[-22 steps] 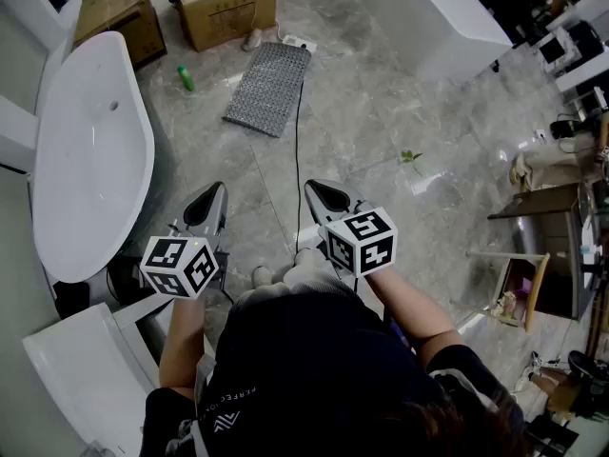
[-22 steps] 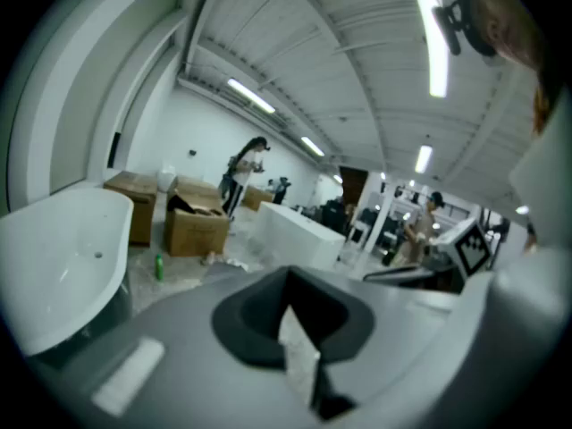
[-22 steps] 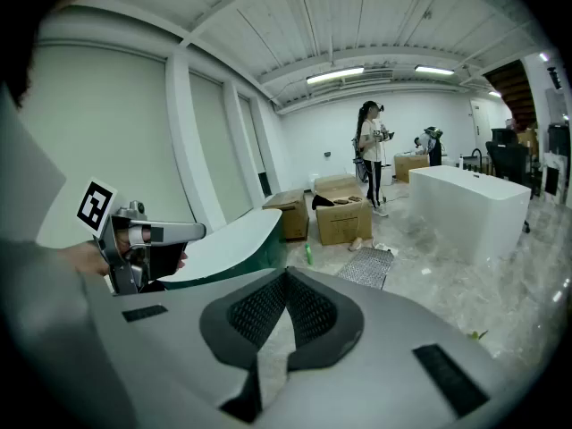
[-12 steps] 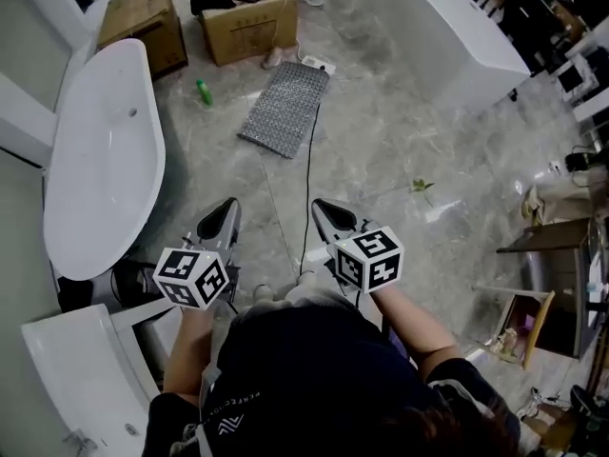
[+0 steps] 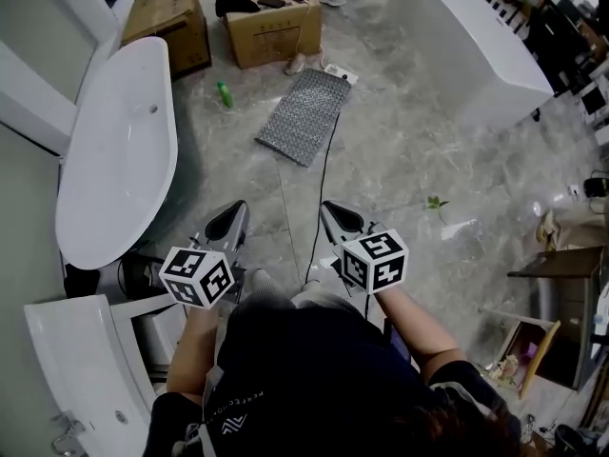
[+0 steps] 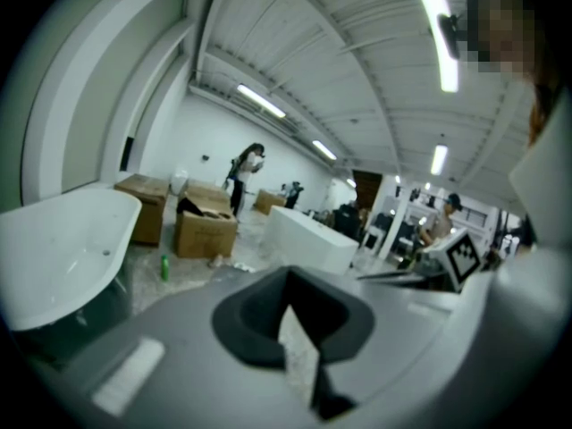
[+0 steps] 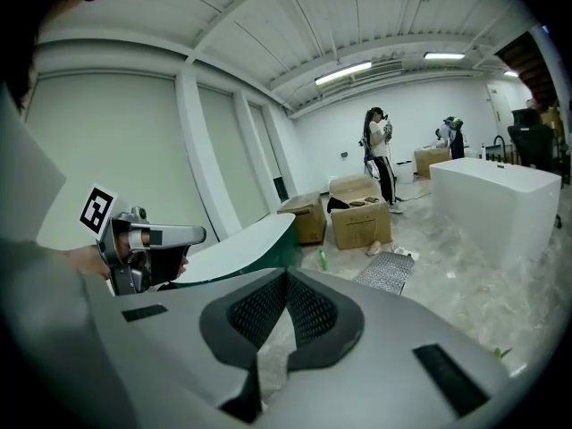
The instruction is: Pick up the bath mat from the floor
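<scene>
The bath mat [image 5: 304, 114] is a grey, knobbly rectangle lying flat on the marble floor, well ahead of me. In the right gripper view the mat [image 7: 386, 271] shows low and to the right, beyond the jaws. My left gripper [image 5: 231, 213] and right gripper [image 5: 333, 211] are held side by side at waist height, pointing forward, far short of the mat. The left gripper [image 6: 286, 280] has its jaws together with nothing between them. The right gripper [image 7: 286, 275] is likewise shut and empty.
A white bathtub [image 5: 119, 150] stands at the left, a long white tub [image 5: 476, 36] at the right. Cardboard boxes [image 5: 271, 27] stand behind the mat. A green bottle [image 5: 225, 94] lies left of it. A black cable [image 5: 324, 174] runs from a power strip [image 5: 340, 72] across the mat's right edge toward me.
The mat, boxes and tub have slid down and to the right in the head view as I move toward them. Both grippers keep their pose and stay shut.
</scene>
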{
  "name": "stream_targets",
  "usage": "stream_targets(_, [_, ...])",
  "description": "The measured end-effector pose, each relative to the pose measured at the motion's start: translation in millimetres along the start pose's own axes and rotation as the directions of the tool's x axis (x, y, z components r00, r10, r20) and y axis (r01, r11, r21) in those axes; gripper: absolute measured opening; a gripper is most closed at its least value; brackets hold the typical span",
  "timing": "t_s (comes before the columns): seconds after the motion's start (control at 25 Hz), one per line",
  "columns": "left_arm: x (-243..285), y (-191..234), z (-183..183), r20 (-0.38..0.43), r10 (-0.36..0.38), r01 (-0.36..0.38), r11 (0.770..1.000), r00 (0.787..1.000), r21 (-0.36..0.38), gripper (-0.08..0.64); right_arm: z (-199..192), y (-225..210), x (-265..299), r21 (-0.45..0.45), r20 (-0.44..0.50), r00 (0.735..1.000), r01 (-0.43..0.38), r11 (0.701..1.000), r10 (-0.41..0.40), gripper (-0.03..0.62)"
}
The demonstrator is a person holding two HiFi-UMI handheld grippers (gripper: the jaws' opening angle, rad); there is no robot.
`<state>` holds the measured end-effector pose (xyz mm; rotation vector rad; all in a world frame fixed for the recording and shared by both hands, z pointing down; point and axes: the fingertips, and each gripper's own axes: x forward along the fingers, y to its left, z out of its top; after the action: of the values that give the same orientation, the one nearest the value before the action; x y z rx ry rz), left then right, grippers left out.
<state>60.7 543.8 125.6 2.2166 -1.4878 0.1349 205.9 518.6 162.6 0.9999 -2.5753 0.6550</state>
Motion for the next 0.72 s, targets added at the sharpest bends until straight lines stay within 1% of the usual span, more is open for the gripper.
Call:
stream_targets(0.16, [9.0, 7.7, 0.6, -0.024, 0.020, -0.020, 1.000, 1.000, -0.008, 0.006, 2.3, -8.6, 6.4, 0.021, -0.015, 1.000, -0.004, 1.000, 0.004, -0.002])
stream_targets(0.28, [20.1, 20.4, 2.4, -0.035, 0.023, -0.023, 1.000, 0.999, -0.011, 0.005, 3.5, -15.5, 15.8, 0.027, -0.023, 1.000, 0.014, 1.000, -0.013, -0.002])
stream_targets(0.48, [50.7, 44.1, 13.8, -0.026, -0.022, 0.021, 0.999, 0.999, -0.034, 0.005, 12.2, -36.0, 39.5, 0.043, -0.033, 0.997, 0.066, 0.997, -0.064, -0.002])
stream_targets(0.56, [63.9, 55.9, 21.2, -0.028, -0.042, 0.041, 0.999, 0.999, -0.018, 0.006, 19.5, -41.5, 54.2, 0.056, -0.028, 0.997, 0.072, 0.996, -0.071, -0.002])
stream_targets(0.72, [87.5, 81.0, 32.0, -0.048, -0.087, 0.088, 0.996, 0.995, 0.012, 0.006, 34.7, -46.4, 90.7, 0.043, -0.029, 0.996, 0.082, 0.996, -0.080, -0.002])
